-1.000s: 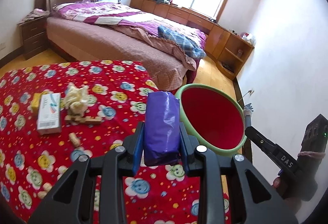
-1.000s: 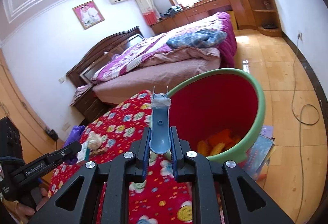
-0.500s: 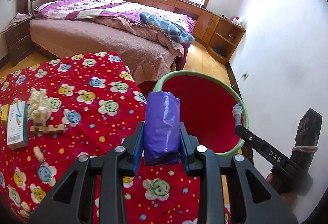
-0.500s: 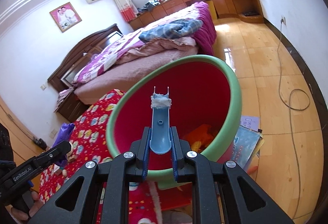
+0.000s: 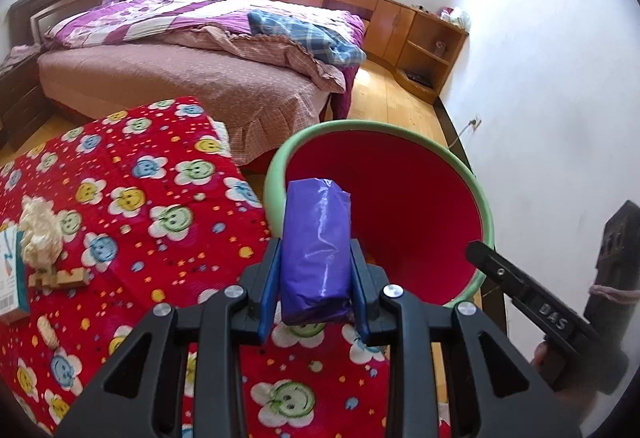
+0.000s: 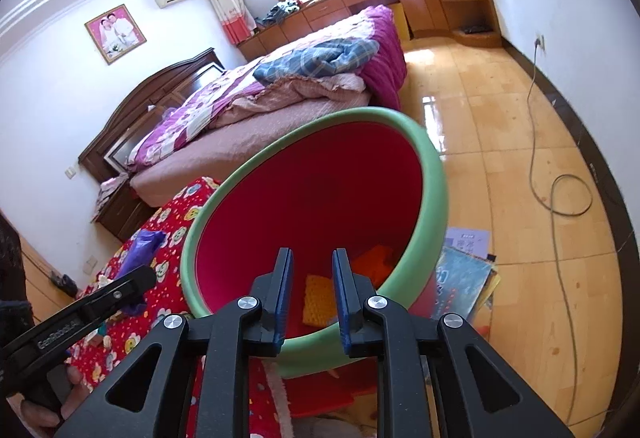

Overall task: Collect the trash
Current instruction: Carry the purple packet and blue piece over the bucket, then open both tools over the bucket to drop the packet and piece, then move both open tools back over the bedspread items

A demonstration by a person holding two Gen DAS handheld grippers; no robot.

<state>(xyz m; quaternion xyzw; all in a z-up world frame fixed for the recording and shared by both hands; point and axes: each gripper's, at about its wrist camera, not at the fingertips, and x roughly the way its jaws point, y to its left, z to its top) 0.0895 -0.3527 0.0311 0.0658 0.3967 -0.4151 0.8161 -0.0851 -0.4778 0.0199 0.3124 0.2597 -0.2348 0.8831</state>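
Lengthwise, the purple packet (image 5: 316,250) points toward the bin (image 5: 486,217), clamped in the left tool (image 5: 314,284); right tool (image 6: 308,298) gapes empty.

sunlit bedroom (image 5: 192,49), wooden floor (image 6: 520,141)

"DAS" on the right tongs (image 5: 554,318); "GenRobot.AI" on the left tongs (image 6: 56,334)

The bin (image 5: 440,157) stands on the floor just to the right of the table (image 5: 132,173). The bed (image 5: 180,77) is behind both. On the table's left side lie a box (image 5: 12,278), a wad of paper (image 5: 40,234) and wooden blocks (image 5: 60,278), close together. Papers (image 6: 464,270) lie on the floor right of the bin.
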